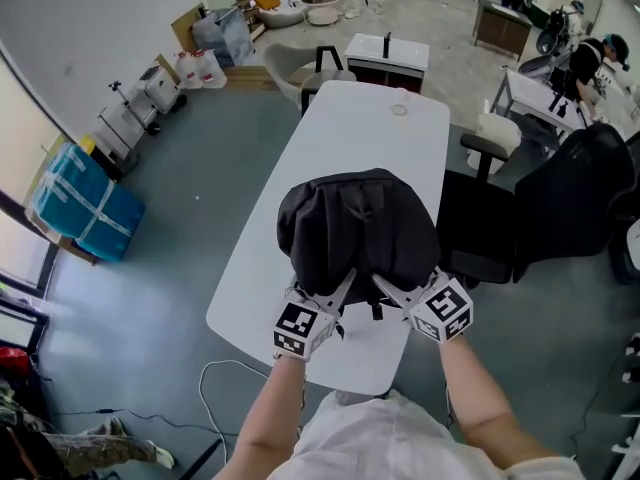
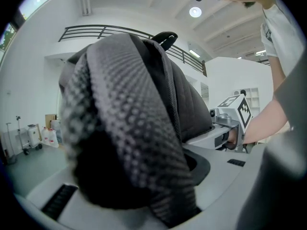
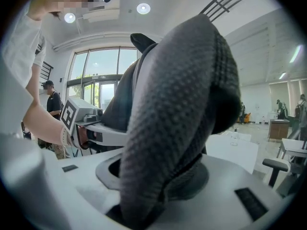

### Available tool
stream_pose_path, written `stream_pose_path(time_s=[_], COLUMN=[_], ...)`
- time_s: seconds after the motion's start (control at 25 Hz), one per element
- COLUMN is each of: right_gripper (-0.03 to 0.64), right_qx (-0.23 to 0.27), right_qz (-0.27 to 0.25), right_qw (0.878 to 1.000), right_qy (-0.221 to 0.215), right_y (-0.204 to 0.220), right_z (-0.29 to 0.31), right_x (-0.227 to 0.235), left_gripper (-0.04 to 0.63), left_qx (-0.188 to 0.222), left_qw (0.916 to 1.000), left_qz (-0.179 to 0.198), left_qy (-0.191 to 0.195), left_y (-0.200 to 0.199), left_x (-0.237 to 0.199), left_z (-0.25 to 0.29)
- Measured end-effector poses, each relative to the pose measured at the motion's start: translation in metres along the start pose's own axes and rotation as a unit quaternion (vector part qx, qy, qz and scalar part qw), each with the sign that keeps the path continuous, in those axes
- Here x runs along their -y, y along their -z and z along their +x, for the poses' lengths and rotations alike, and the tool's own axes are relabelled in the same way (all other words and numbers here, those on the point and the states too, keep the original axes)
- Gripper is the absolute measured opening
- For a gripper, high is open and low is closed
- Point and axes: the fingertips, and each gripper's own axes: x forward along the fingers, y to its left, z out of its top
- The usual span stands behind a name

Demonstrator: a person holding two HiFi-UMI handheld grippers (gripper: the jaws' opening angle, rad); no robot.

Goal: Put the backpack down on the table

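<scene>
A black backpack [image 1: 355, 230] hangs upright over the near half of the long white table [image 1: 340, 133]; I cannot tell whether its bottom touches the tabletop. My left gripper [image 1: 338, 290] grips its left shoulder strap and my right gripper [image 1: 388, 288] its right one, both at the bag's near lower edge. In the left gripper view the padded mesh strap [image 2: 129, 128] fills the space between the jaws of the left gripper [image 2: 144, 198], with the right gripper's marker cube [image 2: 236, 110] beyond. The right gripper [image 3: 158, 195] clamps the other strap [image 3: 177, 104].
A small glass [image 1: 399, 109] stands near the table's far end. A black office chair [image 1: 565, 203] is close to the table's right side, another chair [image 1: 318, 68] at the far end. Blue crates [image 1: 85, 203] sit by the left wall. A white cable [image 1: 215, 393] lies on the floor.
</scene>
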Motion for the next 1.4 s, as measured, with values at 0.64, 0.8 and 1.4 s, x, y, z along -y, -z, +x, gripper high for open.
stream_pose_path(time_s=[0.64, 0.8, 1.4], right_gripper=[0.196, 0.196, 0.199], right_qx=[-0.055, -0.068, -0.097], right_qz=[0.069, 0.078, 0.108], right_qw=[0.996, 0.995, 0.989], right_qy=[0.006, 0.011, 0.016], right_y=[0.075, 0.089, 0.12], right_z=[0.036, 0.036, 0.042], right_x=[0.005, 0.005, -0.006], left_gripper=[0.153, 0.155, 0.17], left_qx=[-0.07, -0.078, -0.115], left_qw=[0.9964, 0.9951, 0.9897], left_qz=[-0.047, -0.06, -0.085], left_qy=[-0.006, -0.007, 0.003], left_y=[0.079, 0.092, 0.126], left_x=[-0.02, -0.019, -0.018], left_z=[0.019, 0.023, 0.015])
